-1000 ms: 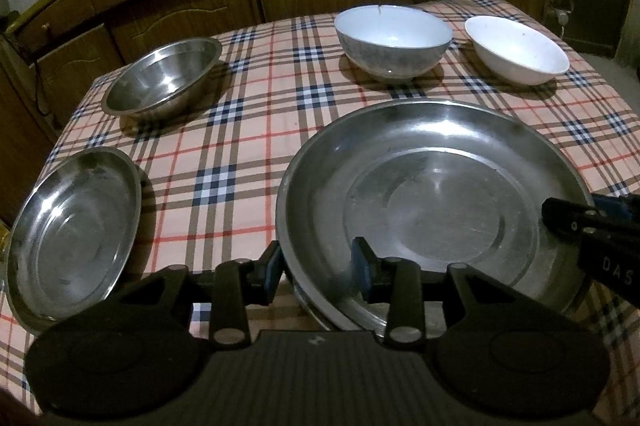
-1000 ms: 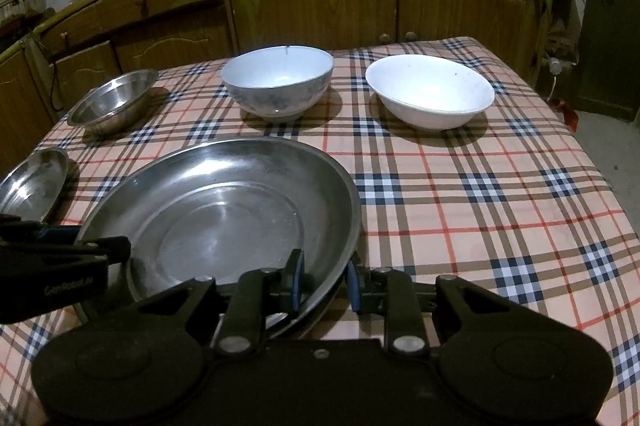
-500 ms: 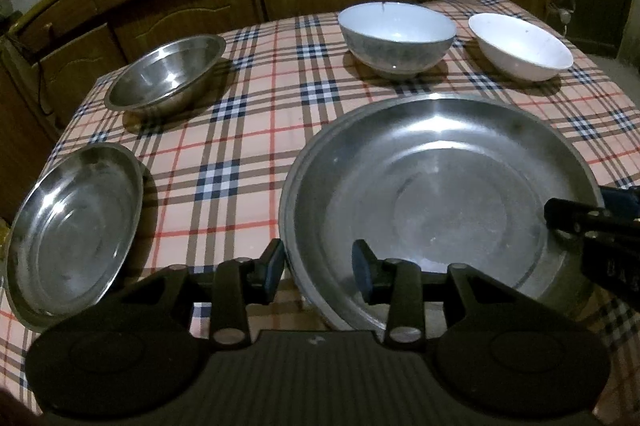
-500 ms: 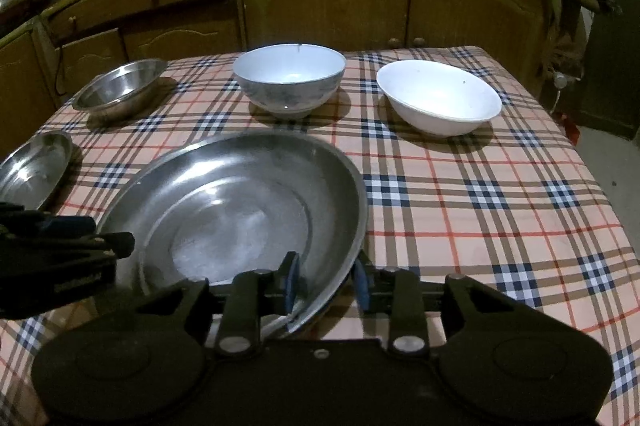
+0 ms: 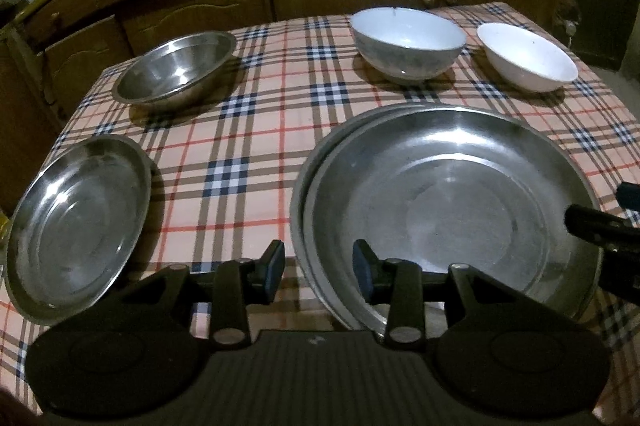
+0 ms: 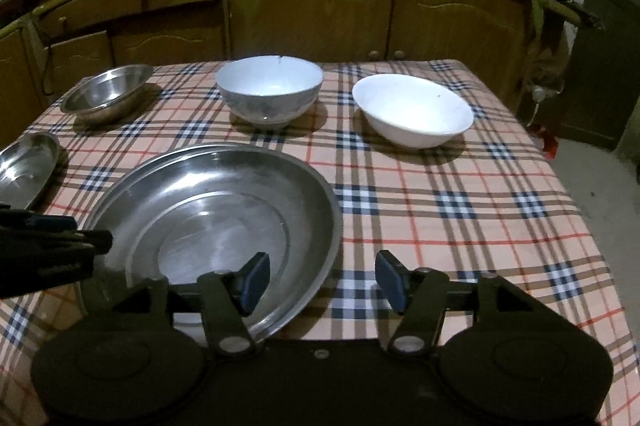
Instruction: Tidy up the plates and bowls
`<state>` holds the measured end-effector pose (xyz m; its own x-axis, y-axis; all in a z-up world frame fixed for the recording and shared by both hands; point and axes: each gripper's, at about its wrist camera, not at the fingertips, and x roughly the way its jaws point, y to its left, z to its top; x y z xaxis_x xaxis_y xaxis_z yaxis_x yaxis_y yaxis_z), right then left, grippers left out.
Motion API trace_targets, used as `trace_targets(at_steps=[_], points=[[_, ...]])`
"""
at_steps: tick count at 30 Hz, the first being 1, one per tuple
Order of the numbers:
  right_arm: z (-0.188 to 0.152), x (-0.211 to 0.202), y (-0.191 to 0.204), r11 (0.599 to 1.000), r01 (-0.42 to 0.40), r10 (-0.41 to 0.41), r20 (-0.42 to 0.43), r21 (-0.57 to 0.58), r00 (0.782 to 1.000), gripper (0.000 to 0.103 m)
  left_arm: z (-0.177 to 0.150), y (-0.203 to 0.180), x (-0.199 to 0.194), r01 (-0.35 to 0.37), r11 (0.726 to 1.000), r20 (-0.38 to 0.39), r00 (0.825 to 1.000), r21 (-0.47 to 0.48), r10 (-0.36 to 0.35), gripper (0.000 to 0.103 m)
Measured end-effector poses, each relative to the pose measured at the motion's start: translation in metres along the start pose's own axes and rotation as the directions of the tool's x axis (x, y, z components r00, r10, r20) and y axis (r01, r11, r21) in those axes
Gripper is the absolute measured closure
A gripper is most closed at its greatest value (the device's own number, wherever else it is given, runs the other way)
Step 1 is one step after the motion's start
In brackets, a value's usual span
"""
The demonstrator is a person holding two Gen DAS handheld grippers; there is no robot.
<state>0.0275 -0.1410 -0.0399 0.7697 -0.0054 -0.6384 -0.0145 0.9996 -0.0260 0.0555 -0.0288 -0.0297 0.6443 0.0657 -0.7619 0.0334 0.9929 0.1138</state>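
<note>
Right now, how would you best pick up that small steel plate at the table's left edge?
Grip the small steel plate by its thin raised rim, from the near side, one finger above and one below. It lies flat and shallow, too wide to span. The left gripper is nearest, probably.

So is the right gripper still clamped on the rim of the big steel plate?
No: the right gripper has just been opening, its pads standing apart on either side of the big steel plate's rim without pressing on it.
</note>
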Motion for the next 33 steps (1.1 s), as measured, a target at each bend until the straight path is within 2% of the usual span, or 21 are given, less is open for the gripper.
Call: trace_targets(at_steps=[2, 6, 11, 16, 21, 33], points=[[-0.001, -0.003, -0.002, 1.000, 0.002, -0.002, 0.000, 0.009, 1.000, 0.032, 0.000, 0.003, -0.002, 0.003, 1.000, 0.002, 1.000, -0.011, -0.003, 0.063], [-0.004, -0.013, -0.004, 1.000, 0.011, -0.011, 0.004, 0.016, 1.000, 0.031, -0.001, 0.008, -0.008, 0.003, 1.000, 0.007, 1.000, -0.021, -0.002, 0.054], [-0.013, -0.032, -0.012, 0.999, -0.022, 0.022, 0.015, 0.027, 1.000, 0.031, -0.004, 0.013, -0.017, 0.007, 1.000, 0.021, 1.000, -0.022, -0.007, 0.049], [-0.023, -0.044, -0.013, 0.999, -0.034, 0.034, 0.010, 0.019, 0.999, 0.031, -0.007, 0.016, -0.021, 0.015, 1.000, 0.025, 1.000, -0.026, -0.015, 0.047], [-0.030, -0.039, -0.009, 0.999, -0.033, 0.033, -0.019, 0.001, 0.999, 0.031, -0.009, 0.018, -0.025, 0.020, 0.999, 0.032, 0.999, -0.029, -0.019, 0.043], [-0.035, -0.022, -0.006, 1.000, -0.016, 0.015, -0.032, -0.016, 0.999, 0.031, -0.013, 0.023, -0.026, 0.021, 0.999, 0.030, 0.999, -0.036, -0.020, 0.041]])
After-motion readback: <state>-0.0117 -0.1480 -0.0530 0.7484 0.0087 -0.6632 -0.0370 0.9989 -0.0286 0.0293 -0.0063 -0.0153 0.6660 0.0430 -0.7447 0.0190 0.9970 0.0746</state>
